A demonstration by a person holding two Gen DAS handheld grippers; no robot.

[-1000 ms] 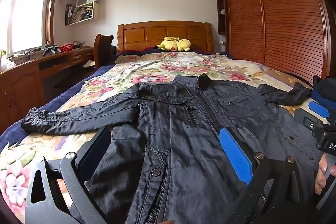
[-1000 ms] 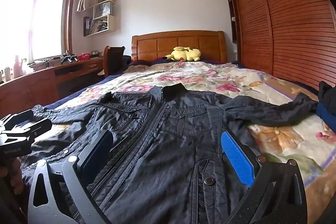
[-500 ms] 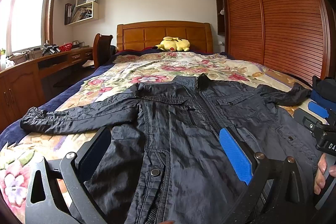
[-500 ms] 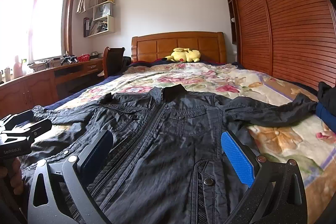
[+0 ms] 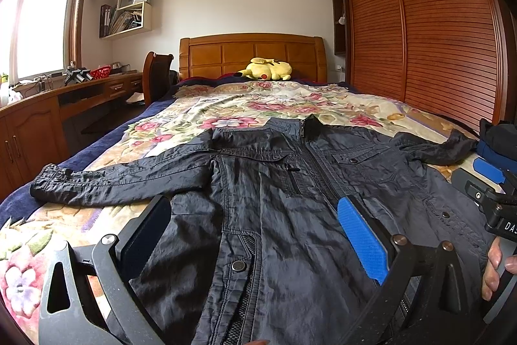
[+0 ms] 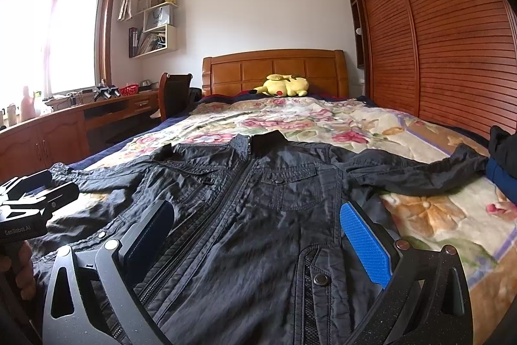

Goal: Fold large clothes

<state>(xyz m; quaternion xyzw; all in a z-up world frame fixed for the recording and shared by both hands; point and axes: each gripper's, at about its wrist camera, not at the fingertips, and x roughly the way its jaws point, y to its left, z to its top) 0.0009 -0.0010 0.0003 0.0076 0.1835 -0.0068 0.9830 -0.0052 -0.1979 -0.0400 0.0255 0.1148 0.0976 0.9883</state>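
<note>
A big bed (image 5: 226,105) with a flowered cover fills the room, its wooden headboard (image 5: 252,54) at the far wall and a yellow plush toy (image 5: 266,69) against it. A slatted wardrobe (image 5: 436,31) runs along the right side and a desk (image 5: 64,99) sits under the window on the left.

Spread on the near half of the bed is a dark jacket (image 5: 290,199), front up and zipped. Its long axis runs straight away from both grippers, hem nearest the person, collar (image 5: 300,126) toward the headboard. The sleeves lie crosswise: the left sleeve (image 5: 113,180) reaches out to the bed's left edge, and the right sleeve (image 6: 416,170) stretches toward a dark folded pile (image 6: 501,160) at the right edge.

The left gripper (image 5: 255,235) hangs low over the hem on the jacket's left half, jaws wide apart, nothing between them. The right gripper (image 6: 258,238) sits the same way over the right half, also spread and empty, just beside the zip. A hand (image 5: 497,267) on its handle shows at the edge of the left view.

Each sleeve lies well ahead and outward of its own gripper, so I would guess that each side gets folded in by the nearer gripper. No fold has been made yet.
</note>
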